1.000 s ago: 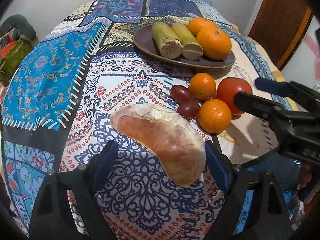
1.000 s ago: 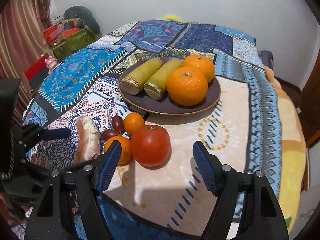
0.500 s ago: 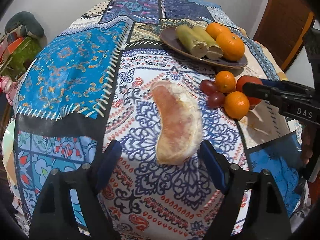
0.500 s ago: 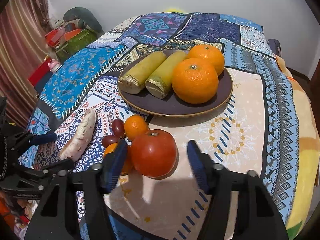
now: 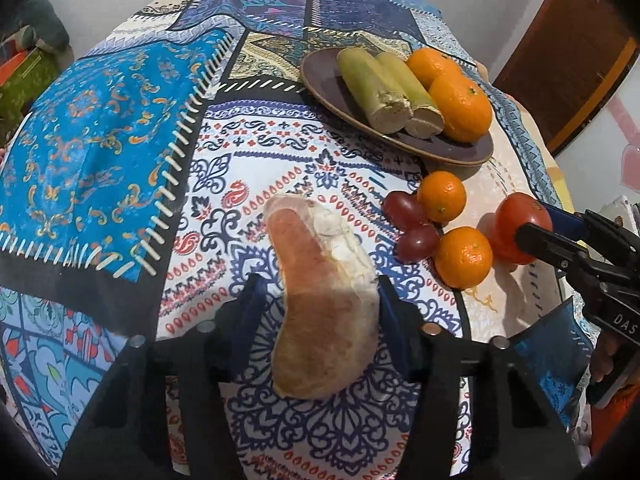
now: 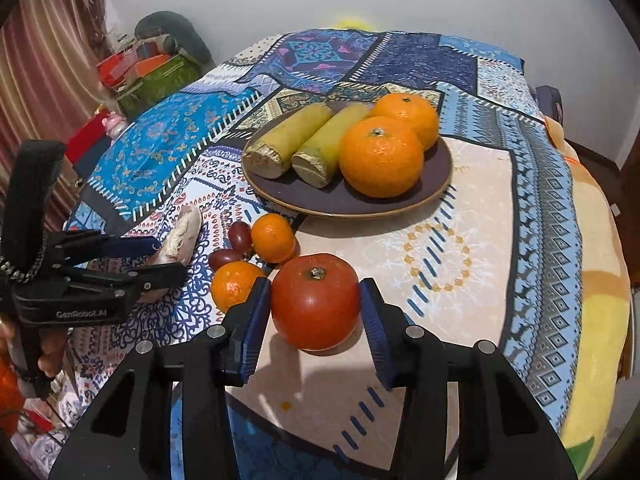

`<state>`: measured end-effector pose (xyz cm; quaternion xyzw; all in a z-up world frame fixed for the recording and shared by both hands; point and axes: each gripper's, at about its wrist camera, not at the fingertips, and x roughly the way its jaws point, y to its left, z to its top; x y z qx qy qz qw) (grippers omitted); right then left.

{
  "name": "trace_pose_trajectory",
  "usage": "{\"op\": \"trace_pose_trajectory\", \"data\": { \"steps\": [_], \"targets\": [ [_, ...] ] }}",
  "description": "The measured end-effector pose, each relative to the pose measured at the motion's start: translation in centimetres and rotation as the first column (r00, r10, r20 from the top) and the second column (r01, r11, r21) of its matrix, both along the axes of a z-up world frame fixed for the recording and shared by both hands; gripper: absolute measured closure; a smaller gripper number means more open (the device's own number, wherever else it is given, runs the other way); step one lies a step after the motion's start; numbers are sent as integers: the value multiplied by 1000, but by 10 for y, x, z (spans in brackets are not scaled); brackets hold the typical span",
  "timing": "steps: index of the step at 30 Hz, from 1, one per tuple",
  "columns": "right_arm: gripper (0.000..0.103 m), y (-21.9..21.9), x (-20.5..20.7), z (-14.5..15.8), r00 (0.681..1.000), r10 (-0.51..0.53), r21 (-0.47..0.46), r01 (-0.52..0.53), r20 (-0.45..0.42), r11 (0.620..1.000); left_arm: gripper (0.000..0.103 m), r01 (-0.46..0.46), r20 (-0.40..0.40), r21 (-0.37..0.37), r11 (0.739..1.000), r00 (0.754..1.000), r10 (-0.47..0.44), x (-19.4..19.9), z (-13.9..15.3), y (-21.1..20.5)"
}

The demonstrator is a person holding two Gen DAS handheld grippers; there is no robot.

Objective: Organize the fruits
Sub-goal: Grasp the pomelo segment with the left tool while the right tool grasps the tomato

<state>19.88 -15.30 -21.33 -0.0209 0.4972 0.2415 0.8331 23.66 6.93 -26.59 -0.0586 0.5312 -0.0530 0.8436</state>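
A peeled pink pomelo segment (image 5: 324, 300) (image 6: 182, 232) lies on the patterned tablecloth between the fingers of my left gripper (image 5: 320, 284) (image 6: 168, 258). Its jaws are closing around the segment: the right pad touches it and a thin gap shows at the left pad. My right gripper (image 6: 314, 286) (image 5: 534, 222) is shut on a red tomato (image 6: 316, 304) (image 5: 512, 232), which rests on the cloth with a pad against each side. Beyond them, the brown plate (image 6: 348, 210) (image 5: 440, 148) holds two sugarcane pieces (image 6: 288, 144) and two big oranges (image 6: 380, 156).
Two small mandarins (image 6: 273, 238) (image 6: 234, 286) and two dark red grapes (image 6: 240, 234) lie between the tomato and the pomelo segment. The table's near edge drops off just below both grippers. Boxes and clutter (image 6: 152, 72) stand off the table at the far left.
My left gripper moved forward over the pomelo segment and its jaws narrowed around it. The right gripper's jaws closed from wide apart onto the tomato, which has stayed in place.
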Motion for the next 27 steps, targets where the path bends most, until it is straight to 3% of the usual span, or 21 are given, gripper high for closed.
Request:
{"op": "trace_pose_trajectory", "data": {
  "steps": [1, 7, 17, 27],
  "targets": [
    [61, -2, 0, 1, 1000, -6, 2, 6, 1, 1000, 58, 11, 2, 1, 1000, 1000, -11, 0, 1, -2],
    [61, -8, -1, 8, 999, -29, 5, 29, 19, 1000, 59, 4, 16, -7, 1000, 1000, -4, -4, 8, -2],
    [61, -16, 4, 34, 993, -65, 17, 64, 94, 998, 60, -14, 170, 19, 1000, 985, 11, -13, 62, -1],
    [61, -29, 26, 56, 979, -118, 45, 112, 169, 993, 60, 4, 258, 15, 1000, 966, -8, 21, 95, -16]
  ]
}}
